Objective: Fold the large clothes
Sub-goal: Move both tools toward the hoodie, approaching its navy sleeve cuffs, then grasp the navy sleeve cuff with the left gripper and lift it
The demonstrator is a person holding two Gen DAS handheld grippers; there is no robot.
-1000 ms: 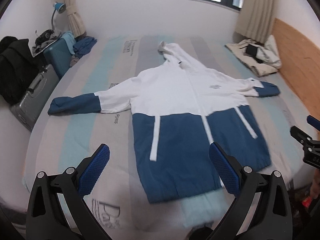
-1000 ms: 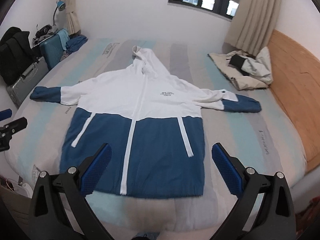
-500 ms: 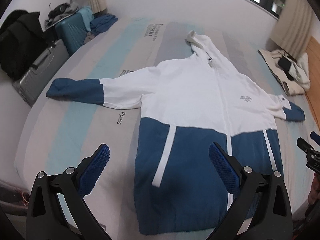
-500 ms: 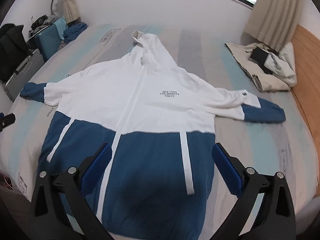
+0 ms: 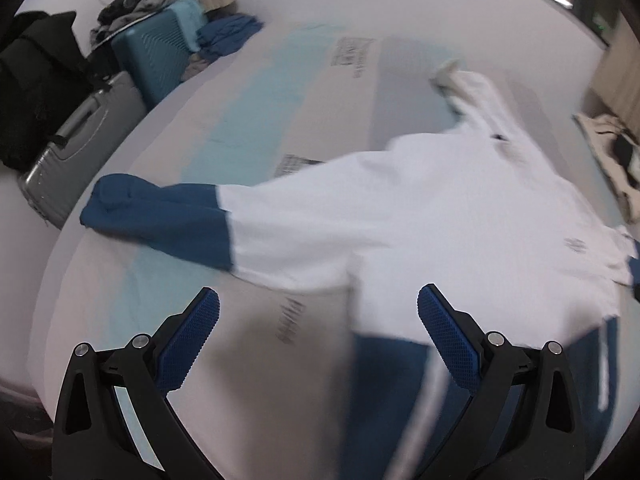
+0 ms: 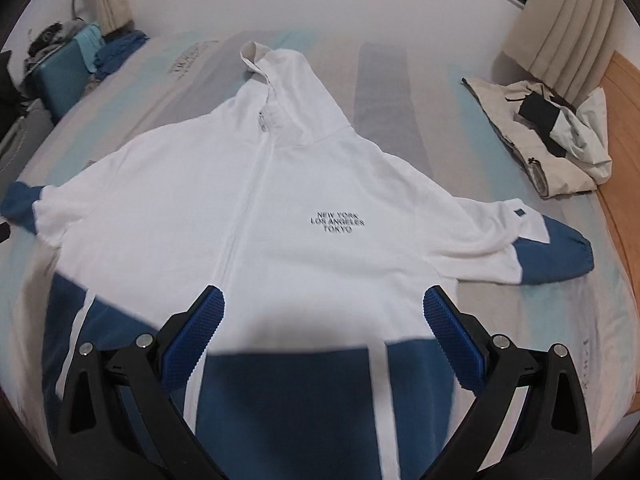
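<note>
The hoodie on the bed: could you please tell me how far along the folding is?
Done: the hoodie lies spread flat on the bed, front up, zipped, both sleeves out. In hand: nothing; the left claw and right claw hover open above it, the left one facing the left sleeve. Left: every fold, as sleeves, body and hood are all unfolded.

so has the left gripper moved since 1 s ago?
Yes. Left gripper has swung left and closer: against the fixed suitcase, the hoodie sleeve now sits just ahead of it.
</note>
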